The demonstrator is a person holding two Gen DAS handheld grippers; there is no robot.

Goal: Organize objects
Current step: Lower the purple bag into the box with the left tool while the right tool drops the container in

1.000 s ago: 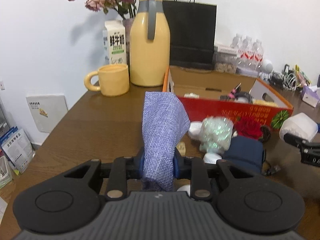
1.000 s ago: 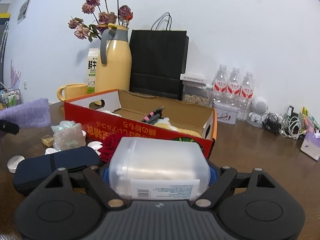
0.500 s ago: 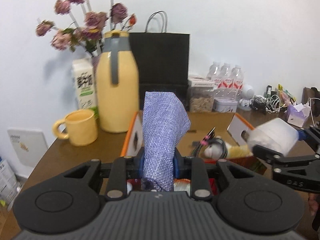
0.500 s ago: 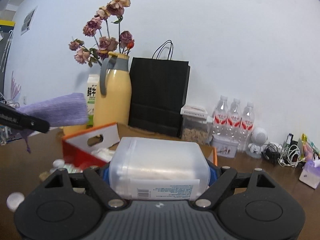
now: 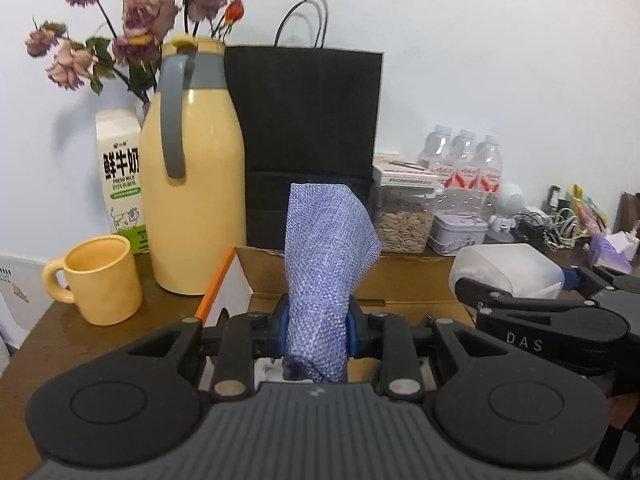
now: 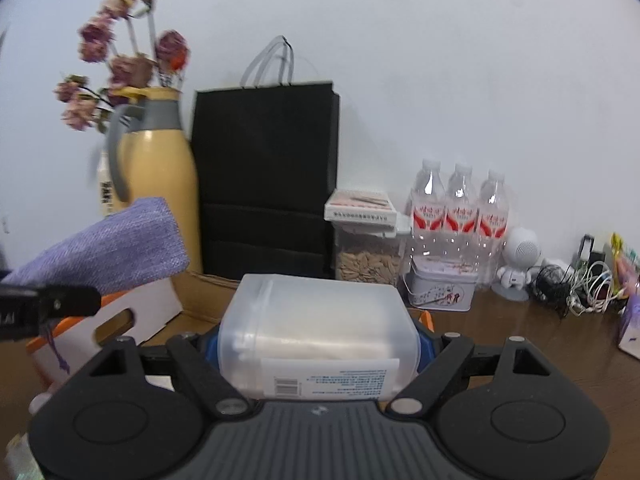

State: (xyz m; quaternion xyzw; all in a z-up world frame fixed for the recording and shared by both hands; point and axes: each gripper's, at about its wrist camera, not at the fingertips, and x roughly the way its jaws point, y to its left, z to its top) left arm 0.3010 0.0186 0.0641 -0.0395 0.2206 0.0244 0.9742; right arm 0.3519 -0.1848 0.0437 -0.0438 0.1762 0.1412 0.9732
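Left wrist view: left gripper (image 5: 318, 326) clamped tight on a purple woven cloth pouch (image 5: 326, 264), which sticks up and forward from between the blue pads. Just below and ahead of the fingers, an open cardboard box (image 5: 400, 276) with orange edge and white end flap. Ahead-left of the tool on the brown table (image 5: 100, 344): yellow mug (image 5: 98, 280), tall yellow thermos jug (image 5: 192, 172) with grey handle, milk carton (image 5: 120, 176) behind it, dried roses (image 5: 136, 12) above. Straight ahead behind the box, black paper bag (image 5: 308, 136). Ahead-right: clear canister of seeds (image 5: 404, 220), small tin (image 5: 458, 232), three water bottles (image 5: 464, 160), white toy robot (image 5: 508, 208), cable tangle (image 5: 560, 220). Right of the tool, the right gripper (image 5: 516, 284) comes in side-on, closed around a translucent plastic container (image 5: 508, 268).

Right wrist view: right gripper (image 6: 318, 350) with jaws wide but pressed on both sides of the translucent plastic container (image 6: 316, 336), barcode label facing the camera. Cardboard box (image 6: 200, 292) below and ahead, handle cutout on its white flap at left. Left of the tool, left gripper's finger (image 6: 52, 304) with the purple pouch (image 6: 108, 248) poking out over the box. Ahead: black bag (image 6: 264, 176), thermos jug (image 6: 160, 184), seed canister (image 6: 368, 252), tin (image 6: 440, 292), water bottles (image 6: 460, 208).
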